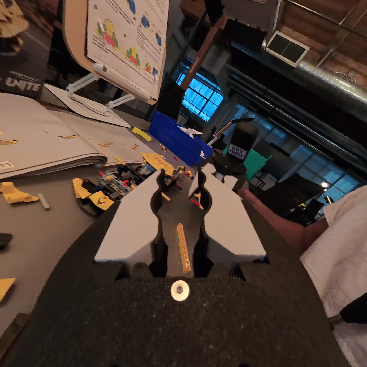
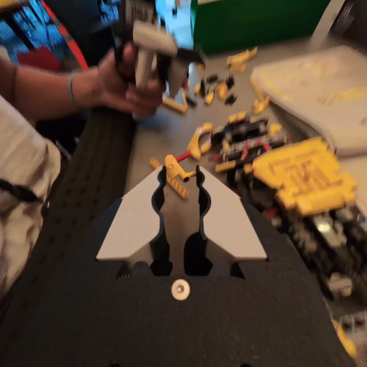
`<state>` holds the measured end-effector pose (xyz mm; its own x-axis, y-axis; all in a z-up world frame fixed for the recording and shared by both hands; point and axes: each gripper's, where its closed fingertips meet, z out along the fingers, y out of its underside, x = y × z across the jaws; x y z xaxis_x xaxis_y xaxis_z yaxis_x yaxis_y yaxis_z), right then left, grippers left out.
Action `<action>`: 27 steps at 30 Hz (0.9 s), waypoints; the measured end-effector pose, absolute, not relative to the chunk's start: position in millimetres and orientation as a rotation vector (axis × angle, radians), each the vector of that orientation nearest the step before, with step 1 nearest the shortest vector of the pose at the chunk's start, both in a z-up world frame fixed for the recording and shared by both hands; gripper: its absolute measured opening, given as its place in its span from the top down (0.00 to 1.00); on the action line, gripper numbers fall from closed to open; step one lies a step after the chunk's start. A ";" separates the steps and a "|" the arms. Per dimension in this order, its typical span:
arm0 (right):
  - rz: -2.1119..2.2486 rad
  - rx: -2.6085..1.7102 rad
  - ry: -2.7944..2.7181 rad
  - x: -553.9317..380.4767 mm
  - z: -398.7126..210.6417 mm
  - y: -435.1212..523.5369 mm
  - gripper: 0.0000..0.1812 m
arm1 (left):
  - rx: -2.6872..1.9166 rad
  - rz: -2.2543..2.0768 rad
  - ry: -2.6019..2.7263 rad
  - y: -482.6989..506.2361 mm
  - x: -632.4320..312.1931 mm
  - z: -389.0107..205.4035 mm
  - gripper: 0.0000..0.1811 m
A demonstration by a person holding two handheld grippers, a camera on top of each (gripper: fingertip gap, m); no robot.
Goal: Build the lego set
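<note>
Both my tongs spread and empty, I steady the right gripper (image 2: 180, 170) over what looks like a yellow connector (image 2: 172, 167), left gripper (image 1: 179, 174) near a yellow beam (image 1: 183, 248), aiming squarely.

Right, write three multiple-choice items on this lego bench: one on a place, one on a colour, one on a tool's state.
1. Where does the long yellow beam lie in the left wrist view?
A. on the open booklet
B. on the table between the left tool's fingers
C. in the blue bin

2. What colour is the bin?
A. blue
B. red
C. white

3. The right tool is:
A. shut on a beam
B. shut, empty
C. open

Key: B, it shows on the grey table in the finger gap; A, plainly blue; C, a wide gap, nothing gripped.
</note>
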<state>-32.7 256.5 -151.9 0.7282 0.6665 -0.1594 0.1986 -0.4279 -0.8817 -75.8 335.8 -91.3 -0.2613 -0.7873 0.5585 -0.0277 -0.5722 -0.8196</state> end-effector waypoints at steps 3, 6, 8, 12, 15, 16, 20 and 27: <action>0.607 -2.093 -0.681 -18.4 -172.5 228.2 0.84 | -1.470 -1.876 0.997 338.9 -73.1 -91.5 0.82; 0.544 -2.166 -0.718 -11.7 -187.1 220.5 0.84 | -1.473 -1.871 1.050 333.2 -66.9 -94.3 0.82; 0.534 -2.177 -0.738 -14.0 -191.2 220.3 0.84 | -1.467 -1.833 1.094 329.9 -63.7 -97.1 0.82; 0.473 -2.201 -0.812 -17.0 -202.0 220.2 0.84 | -1.448 -1.714 1.183 325.8 -59.1 -104.4 0.82; 0.447 -2.221 -0.839 -18.9 -209.6 220.7 0.84 | -1.431 -1.672 1.248 319.2 -56.3 -108.8 0.82; 0.423 -2.227 -0.853 -18.2 -212.6 221.4 0.84 | -1.431 -1.662 1.267 317.3 -55.4 -110.6 0.82; 0.425 -2.226 -0.849 -18.5 -212.3 223.3 0.84 | -1.423 -1.629 1.318 312.7 -53.2 -115.3 0.82; 0.475 -2.184 -0.775 -13.8 -200.0 220.3 0.77 | -1.408 -1.621 1.339 308.9 -54.1 -115.4 0.82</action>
